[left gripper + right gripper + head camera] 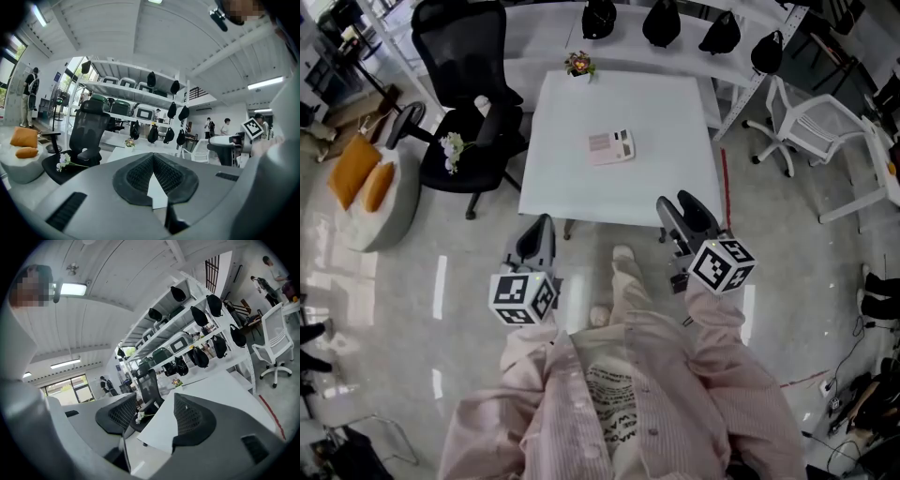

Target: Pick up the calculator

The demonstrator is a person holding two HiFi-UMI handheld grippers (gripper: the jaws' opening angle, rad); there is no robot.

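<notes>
Pale pink flat rectangular calculator [610, 147] is lying just above centre frame, in the middle of the white square table [572, 192], with nothing touching it. Small potted plant [578, 65] is sitting at the table's upper edge. Black mesh office chair [471, 103] is standing at upper left, beside the table. Left gripper [536, 239] is hovering below the table's lower edge, well apart from the calculator, with its jaws pressed together at the tips and nothing between them. Right gripper [684, 216] is hovering at the table's lower right corner, with its jaws spread and empty.
</notes>
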